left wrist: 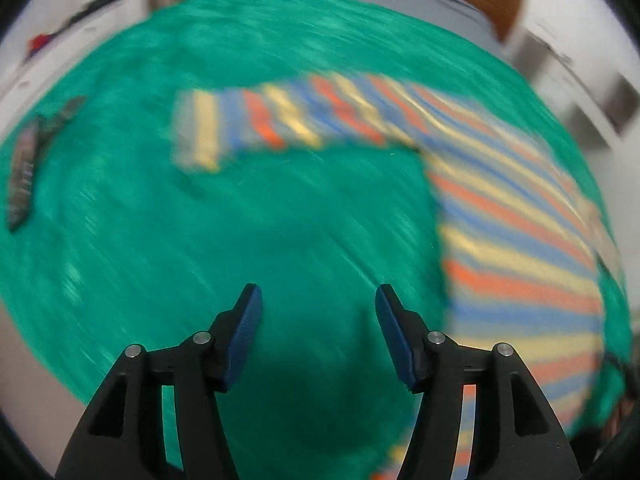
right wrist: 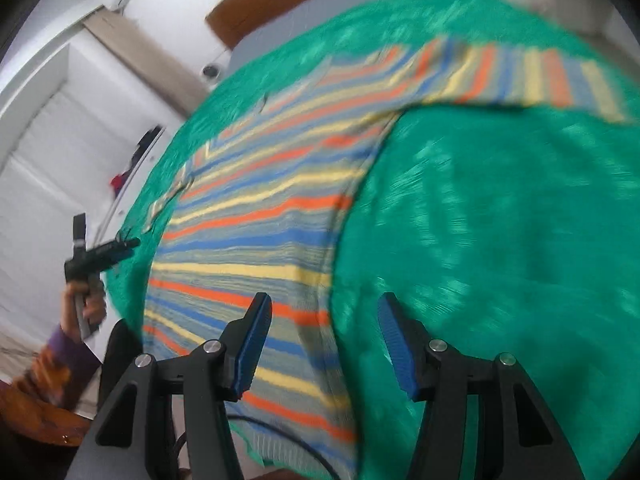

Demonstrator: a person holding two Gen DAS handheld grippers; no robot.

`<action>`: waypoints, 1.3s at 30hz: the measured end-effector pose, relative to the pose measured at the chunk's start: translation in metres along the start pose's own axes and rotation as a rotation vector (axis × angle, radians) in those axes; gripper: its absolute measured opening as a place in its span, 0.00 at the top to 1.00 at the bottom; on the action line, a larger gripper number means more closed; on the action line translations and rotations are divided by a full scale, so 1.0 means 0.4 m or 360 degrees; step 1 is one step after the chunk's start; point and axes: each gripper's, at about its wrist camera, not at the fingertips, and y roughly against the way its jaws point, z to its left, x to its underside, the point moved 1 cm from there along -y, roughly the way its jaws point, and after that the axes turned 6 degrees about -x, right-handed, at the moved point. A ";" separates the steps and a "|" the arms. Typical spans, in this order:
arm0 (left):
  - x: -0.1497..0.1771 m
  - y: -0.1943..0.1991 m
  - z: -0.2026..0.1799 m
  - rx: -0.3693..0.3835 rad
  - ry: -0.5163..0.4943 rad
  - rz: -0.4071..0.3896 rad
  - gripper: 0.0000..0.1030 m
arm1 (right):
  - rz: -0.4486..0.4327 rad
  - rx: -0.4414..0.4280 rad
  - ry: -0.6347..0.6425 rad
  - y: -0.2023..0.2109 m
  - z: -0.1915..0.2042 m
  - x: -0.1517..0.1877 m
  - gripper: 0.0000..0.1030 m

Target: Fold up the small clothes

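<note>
Stripes of orange, yellow, blue and grey mark the small sweater point(right wrist: 256, 216), which lies spread flat on the green cloth point(right wrist: 500, 208) covering the table. From my right wrist camera its body runs away from me on the left half of the cloth, and one sleeve point(right wrist: 532, 80) stretches out sideways to the far right. My right gripper point(right wrist: 324, 344) hangs above the sweater's right edge, jaws standing apart with nothing between the blue pads point(right wrist: 252, 348); the left pad sits over the stripes, the right one over bare green. My left gripper point(left wrist: 318, 332) is likewise parted and empty, poised over plain green cloth, with the sweater's body to its right and the sleeve point(left wrist: 256, 120) reaching across further ahead. Both views are smeared with motion blur. In the right camera I see my left hand point(right wrist: 86, 308), in a purple and orange sleeve point(right wrist: 52, 364), gripping the handle of that other tool point(right wrist: 100, 254) at the cloth's left edge. A dark patterned item point(left wrist: 28, 164) lies at the far left of the cloth; I cannot tell what it is.
</note>
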 end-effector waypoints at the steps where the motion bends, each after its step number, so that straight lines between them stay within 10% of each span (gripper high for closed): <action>1: 0.029 0.003 -0.027 0.0059 -0.0040 0.0004 0.40 | 0.0026 -0.0093 -0.0060 -0.024 -0.016 -0.012 0.51; 3: 0.079 0.004 -0.079 0.0115 -0.0133 -0.0009 0.39 | 0.0075 -0.0275 -0.0126 -0.054 -0.031 -0.027 0.67; 4: 0.097 -0.002 -0.100 0.0100 -0.0189 -0.0014 0.37 | 0.0114 -0.0329 -0.0141 -0.067 -0.033 -0.031 0.93; 9: 0.142 -0.032 -0.128 -0.0027 -0.0318 -0.0079 0.35 | 0.0143 0.0035 -0.0042 -0.042 -0.014 -0.029 0.96; 15: 0.172 -0.036 -0.116 -0.0027 -0.0328 -0.0176 0.30 | 0.0076 0.0153 -0.0036 -0.060 -0.007 -0.002 0.97; 25: 0.182 0.009 -0.078 -0.0105 -0.0203 -0.0303 0.19 | -0.0256 0.0482 0.0048 0.119 0.042 0.109 0.49; 39: 0.162 0.007 -0.001 -0.0288 0.0008 -0.0365 0.04 | -0.0598 0.0893 0.0038 0.205 0.011 0.125 0.33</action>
